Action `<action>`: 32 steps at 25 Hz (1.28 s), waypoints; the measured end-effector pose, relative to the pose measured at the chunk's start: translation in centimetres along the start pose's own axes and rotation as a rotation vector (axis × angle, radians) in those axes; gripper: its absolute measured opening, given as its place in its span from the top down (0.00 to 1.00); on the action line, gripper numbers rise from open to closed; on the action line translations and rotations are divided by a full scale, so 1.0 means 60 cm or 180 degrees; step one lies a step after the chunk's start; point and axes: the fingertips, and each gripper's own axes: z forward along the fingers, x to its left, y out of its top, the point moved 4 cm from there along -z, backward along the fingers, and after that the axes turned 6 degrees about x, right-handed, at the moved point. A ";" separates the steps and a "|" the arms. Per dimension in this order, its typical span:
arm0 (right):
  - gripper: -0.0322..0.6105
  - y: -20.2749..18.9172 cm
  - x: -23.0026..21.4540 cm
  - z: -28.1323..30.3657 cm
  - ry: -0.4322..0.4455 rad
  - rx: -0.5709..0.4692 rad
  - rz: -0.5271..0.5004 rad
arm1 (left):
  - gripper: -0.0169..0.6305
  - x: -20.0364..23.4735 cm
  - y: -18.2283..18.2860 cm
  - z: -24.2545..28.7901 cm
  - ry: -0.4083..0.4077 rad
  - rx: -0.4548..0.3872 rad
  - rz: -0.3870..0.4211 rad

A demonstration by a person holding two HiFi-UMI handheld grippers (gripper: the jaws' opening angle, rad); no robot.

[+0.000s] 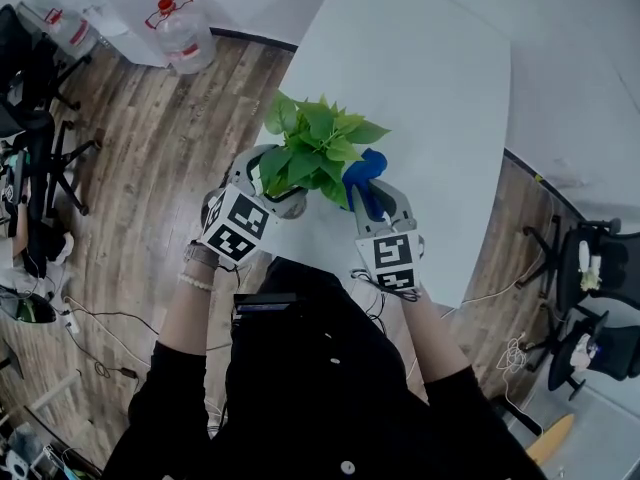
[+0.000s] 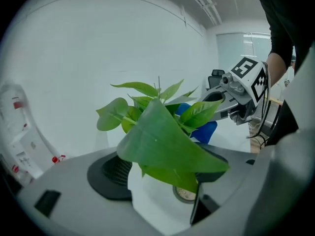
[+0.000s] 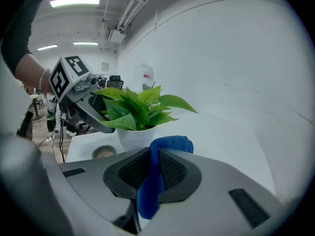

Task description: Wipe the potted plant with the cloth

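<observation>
A leafy green plant (image 1: 318, 143) in a white pot (image 3: 135, 137) stands near the front edge of the white table (image 1: 420, 78). My left gripper (image 1: 272, 183) is at the pot's left side. In the left gripper view its jaws stand apart with the pot (image 2: 152, 200) low between them and a big leaf (image 2: 162, 141) lying across them. My right gripper (image 1: 365, 186) is at the plant's right, shut on a blue cloth (image 3: 170, 144). The cloth (image 1: 365, 166) touches the right-hand leaves. Leaves hide most of the pot from above.
A small round disc (image 3: 104, 152) lies on the table beside the pot. Large water bottles (image 1: 180, 33) stand on the wooden floor at the far left. Office chairs (image 1: 590, 268) stand on the right. The table's front edge runs just under both grippers.
</observation>
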 end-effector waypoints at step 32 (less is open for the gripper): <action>0.83 0.189 -0.011 -0.200 -0.0067 -0.1168 -0.0193 | 0.94 -0.010 0.183 -0.283 0.1396 -0.1006 -0.0247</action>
